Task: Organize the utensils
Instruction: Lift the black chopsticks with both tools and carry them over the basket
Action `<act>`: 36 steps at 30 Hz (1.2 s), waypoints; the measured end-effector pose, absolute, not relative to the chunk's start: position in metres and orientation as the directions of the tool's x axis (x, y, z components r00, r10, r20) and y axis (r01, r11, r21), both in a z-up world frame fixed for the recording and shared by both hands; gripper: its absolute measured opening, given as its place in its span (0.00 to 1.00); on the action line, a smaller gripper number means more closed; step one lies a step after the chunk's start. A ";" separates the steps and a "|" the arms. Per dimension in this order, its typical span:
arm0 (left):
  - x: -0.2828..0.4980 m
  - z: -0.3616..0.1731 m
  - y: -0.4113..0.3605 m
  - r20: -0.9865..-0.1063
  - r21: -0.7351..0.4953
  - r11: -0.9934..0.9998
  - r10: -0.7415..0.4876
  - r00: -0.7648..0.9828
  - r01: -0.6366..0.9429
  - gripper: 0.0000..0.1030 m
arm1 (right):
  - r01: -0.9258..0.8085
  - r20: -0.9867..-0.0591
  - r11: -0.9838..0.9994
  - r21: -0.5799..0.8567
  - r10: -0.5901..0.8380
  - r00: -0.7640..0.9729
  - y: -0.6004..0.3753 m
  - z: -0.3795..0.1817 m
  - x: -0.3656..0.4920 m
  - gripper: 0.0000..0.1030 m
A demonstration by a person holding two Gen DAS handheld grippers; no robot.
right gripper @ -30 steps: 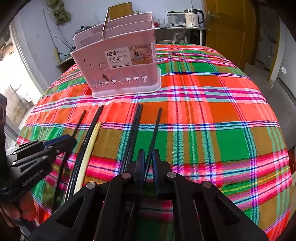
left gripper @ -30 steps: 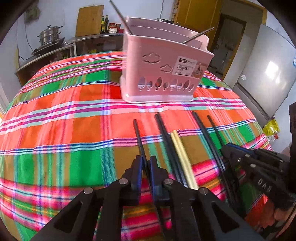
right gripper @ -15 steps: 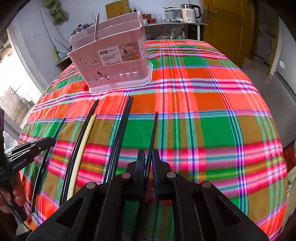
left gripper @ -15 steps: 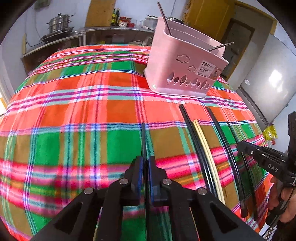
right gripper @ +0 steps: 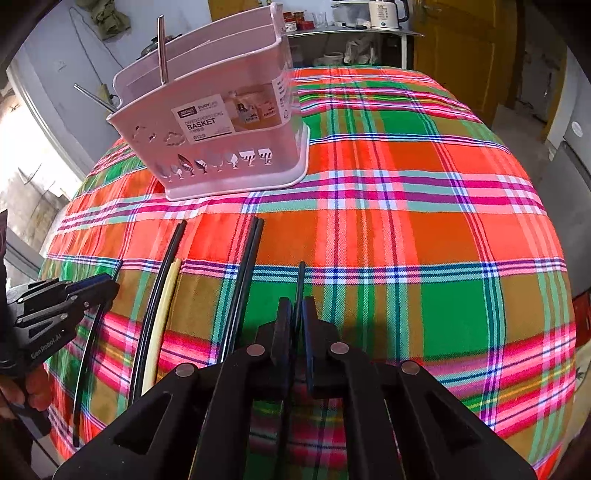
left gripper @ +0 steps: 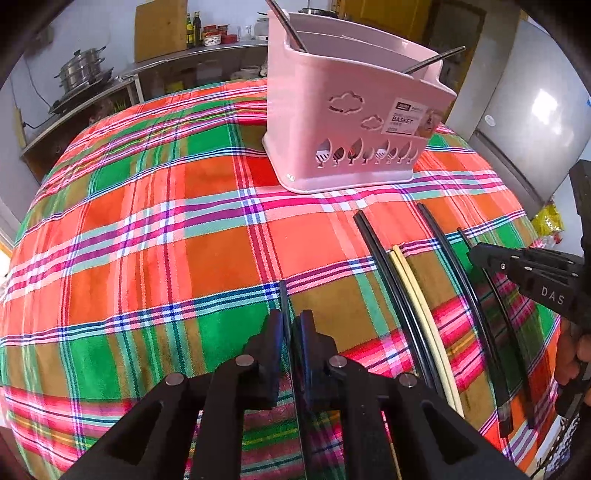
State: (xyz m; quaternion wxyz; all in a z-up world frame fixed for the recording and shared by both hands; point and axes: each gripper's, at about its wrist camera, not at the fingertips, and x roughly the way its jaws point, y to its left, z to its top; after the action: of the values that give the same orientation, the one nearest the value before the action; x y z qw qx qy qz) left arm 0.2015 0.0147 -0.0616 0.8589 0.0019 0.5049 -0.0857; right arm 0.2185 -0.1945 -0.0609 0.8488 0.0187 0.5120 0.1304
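Note:
A pink utensil basket [left gripper: 354,122] stands on the plaid tablecloth and holds two metal utensils [left gripper: 286,26]; it also shows in the right wrist view [right gripper: 221,129]. My left gripper [left gripper: 291,325] is shut on a black chopstick [left gripper: 283,299], held above the cloth. My right gripper [right gripper: 294,314] is shut on another black chopstick [right gripper: 301,277]. Several black chopsticks [left gripper: 391,277] and a cream pair [left gripper: 417,295] lie on the cloth between the grippers; they also show in the right wrist view [right gripper: 243,266].
The plaid cloth [left gripper: 166,240] covers a round table that drops off at its edges. A counter with pots [left gripper: 81,70] and bottles stands behind. A kettle [right gripper: 386,13] sits on a far shelf, and a fridge [left gripper: 535,122] stands at the right.
Both grippers have lifted their chopsticks off the cloth and moved apart, the left one leftward, then closer to the basket. The other chopsticks have not moved.

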 end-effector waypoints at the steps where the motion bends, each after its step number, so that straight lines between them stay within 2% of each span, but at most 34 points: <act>1: 0.203 -0.061 0.015 -0.870 -0.080 0.986 -0.140 0.473 0.145 0.05 | -0.209 -0.864 0.963 0.171 0.248 0.438 -0.194 -0.061 0.219 0.05; 8: 0.202 -0.028 0.019 -0.834 -0.121 0.983 -0.175 0.524 0.135 0.04 | -0.238 -0.820 0.953 0.185 0.284 0.496 -0.194 -0.026 0.213 0.04; 17: 0.187 0.063 0.031 -0.714 -0.149 0.977 -0.215 0.666 0.155 0.04 | -0.281 -0.709 0.945 0.166 0.313 0.633 -0.193 0.054 0.195 0.04; 23: 0.180 0.104 0.040 -0.650 -0.159 0.976 -0.216 0.728 0.148 0.04 | -0.282 -0.637 0.947 0.155 0.314 0.704 -0.197 0.092 0.185 0.04; 28: 0.174 0.123 0.042 -0.619 -0.176 0.973 -0.229 0.752 0.152 0.04 | -0.278 -0.600 0.949 0.150 0.311 0.737 -0.201 0.108 0.177 0.04; 36: 0.165 0.123 0.037 -0.627 -0.170 0.973 -0.229 0.745 0.157 0.04 | -0.278 -0.598 0.950 0.143 0.306 0.740 -0.202 0.111 0.169 0.04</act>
State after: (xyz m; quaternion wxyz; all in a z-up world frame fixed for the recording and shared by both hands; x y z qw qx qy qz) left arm 0.1653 0.0369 0.1231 0.9325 -0.0529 0.3419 -0.1036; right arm 0.1694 -0.2021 0.1109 0.9325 0.0223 0.3246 0.1566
